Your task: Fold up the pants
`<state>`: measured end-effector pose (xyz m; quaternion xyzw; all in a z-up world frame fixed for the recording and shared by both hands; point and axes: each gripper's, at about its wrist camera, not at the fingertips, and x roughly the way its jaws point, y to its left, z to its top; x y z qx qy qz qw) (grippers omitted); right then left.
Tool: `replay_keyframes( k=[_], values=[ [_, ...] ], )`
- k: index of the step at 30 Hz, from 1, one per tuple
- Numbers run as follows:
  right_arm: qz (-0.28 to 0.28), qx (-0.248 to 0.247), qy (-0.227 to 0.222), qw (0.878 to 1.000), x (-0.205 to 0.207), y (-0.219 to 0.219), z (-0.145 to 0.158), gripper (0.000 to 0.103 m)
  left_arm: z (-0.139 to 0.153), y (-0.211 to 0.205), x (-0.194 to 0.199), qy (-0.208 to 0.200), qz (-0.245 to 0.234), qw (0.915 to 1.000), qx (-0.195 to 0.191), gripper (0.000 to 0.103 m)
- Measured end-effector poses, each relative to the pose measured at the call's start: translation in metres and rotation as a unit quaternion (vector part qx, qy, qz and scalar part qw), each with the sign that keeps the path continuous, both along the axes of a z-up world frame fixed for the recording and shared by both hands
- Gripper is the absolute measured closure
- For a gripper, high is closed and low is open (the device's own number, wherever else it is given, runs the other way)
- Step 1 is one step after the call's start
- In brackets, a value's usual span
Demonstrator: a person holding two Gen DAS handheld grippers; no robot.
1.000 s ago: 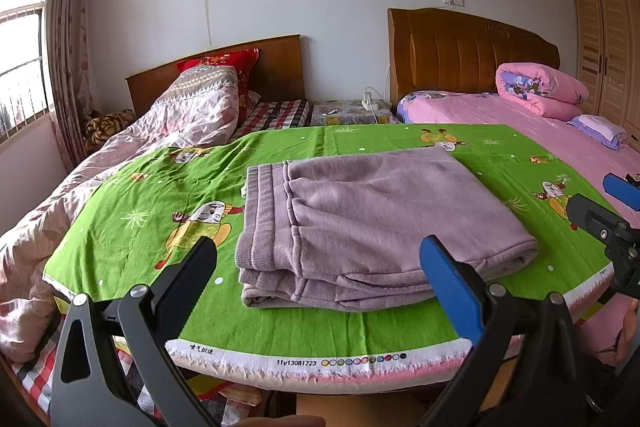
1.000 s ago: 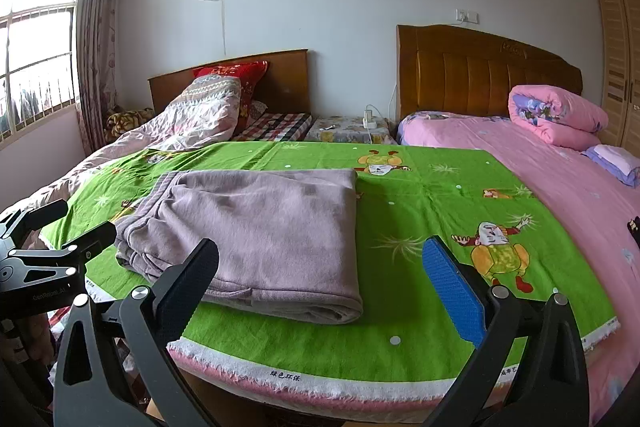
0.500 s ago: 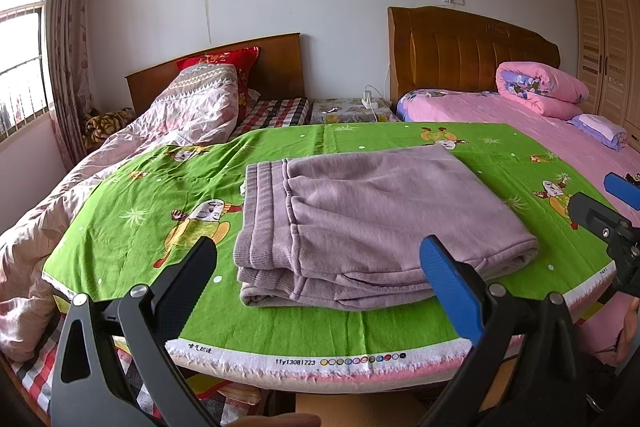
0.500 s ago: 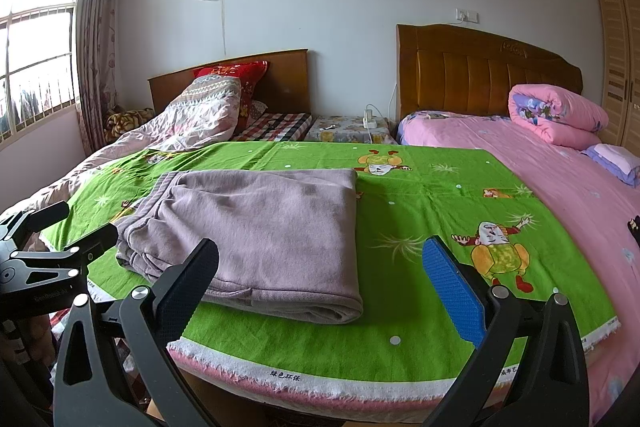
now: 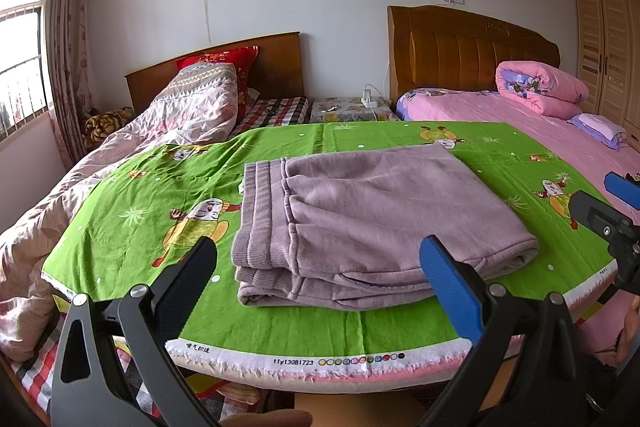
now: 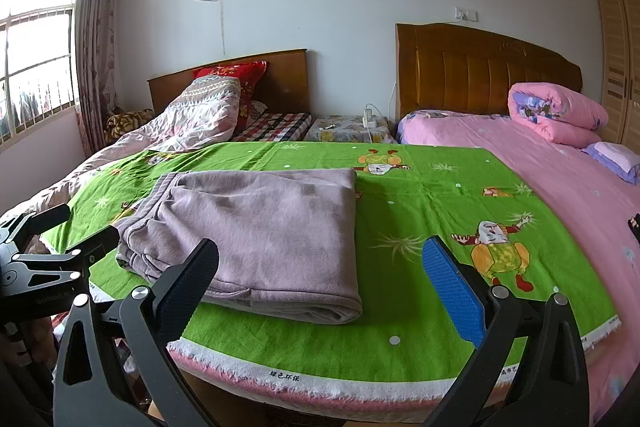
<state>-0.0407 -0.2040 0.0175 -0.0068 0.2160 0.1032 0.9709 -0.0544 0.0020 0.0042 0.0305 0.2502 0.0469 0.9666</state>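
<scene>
folded mauve pants [image 5: 372,219] lying flat on the green cartoon-print cloth [image 5: 160,195], ribbed waistband toward the left side, thick folded edge facing the near hem; bare green all round them, widest on the right in the right wrist view, narrower strip between the pants and the frayed white-and-pink hem at the front. left gripper [image 5: 320,279] hanging over that near hem with jaws spread wide, nothing between them, clear of the fabric – right gripper [image 6: 320,275] likewise wide open and empty, black finger overlapping the pants' near edge in view only, contact not discernible. cloth draped across the gap between two beds: crumpled quilt [image 5: 132,151] bounding the left, pink bed [image 6: 560,171] with a rolled pink duvet [image 6: 556,115] bounding the right. no containers in sight. underside of the cloth's support hidden; lower stack layers visible only as edges; part of a hand cut off at the bottom of the left view
</scene>
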Motion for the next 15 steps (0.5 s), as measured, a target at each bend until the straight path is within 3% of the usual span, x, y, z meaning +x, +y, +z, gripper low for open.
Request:
replay_keyframes(
  k=[9,15],
  values=[
    [0.002,0.008,0.008,1.0,0.001,0.0,-0.005,0.005,-0.009,0.003,0.009,0.009,-0.011,0.9998,-0.015,0.002],
    [0.01,0.025,0.038,0.999,0.014,-0.001,-0.018,0.005,-0.013,0.002,0.021,0.02,-0.006,0.9998,-0.007,0.002]
  ],
)
